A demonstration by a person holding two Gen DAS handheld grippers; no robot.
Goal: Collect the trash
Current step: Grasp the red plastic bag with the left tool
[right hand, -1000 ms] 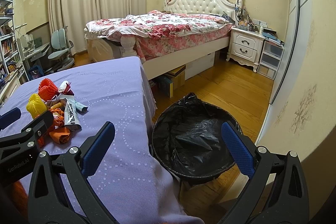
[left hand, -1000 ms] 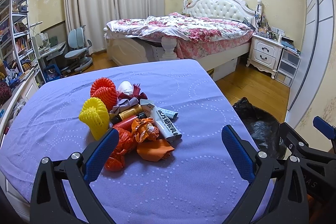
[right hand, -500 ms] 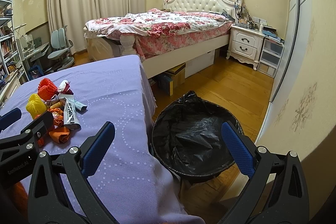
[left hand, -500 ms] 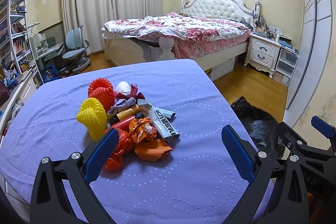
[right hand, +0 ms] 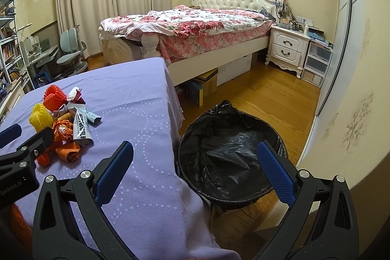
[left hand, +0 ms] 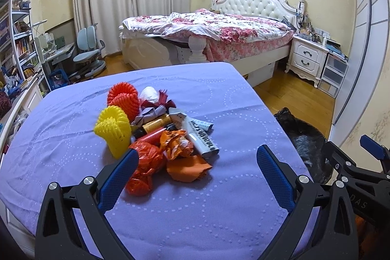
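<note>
A pile of trash [left hand: 158, 130] lies on the purple-covered table [left hand: 219, 206]: yellow foam net [left hand: 114, 129], orange-red foam net [left hand: 123, 99], orange wrappers [left hand: 180, 155], a white tube [left hand: 199, 138] and small bottles. My left gripper [left hand: 196, 169] is open just in front of the pile, holding nothing. My right gripper [right hand: 195, 169] is open over the table's right edge, above a bin lined with a black bag [right hand: 231, 157]. The pile [right hand: 65, 126] also shows in the right wrist view, to the left.
A bed [left hand: 207, 33] with a floral quilt stands behind the table. A white nightstand [right hand: 287, 50] and plastic drawers [right hand: 316, 65] are at the right wall. A desk chair [left hand: 87, 52] and bookshelves [left hand: 17, 28] are at the left. Wooden floor [right hand: 256, 94] surrounds the bin.
The left gripper has drifted slightly; the pile sits a little more central and nearer its left finger. The right view has barely shifted. Both grippers stay open.
</note>
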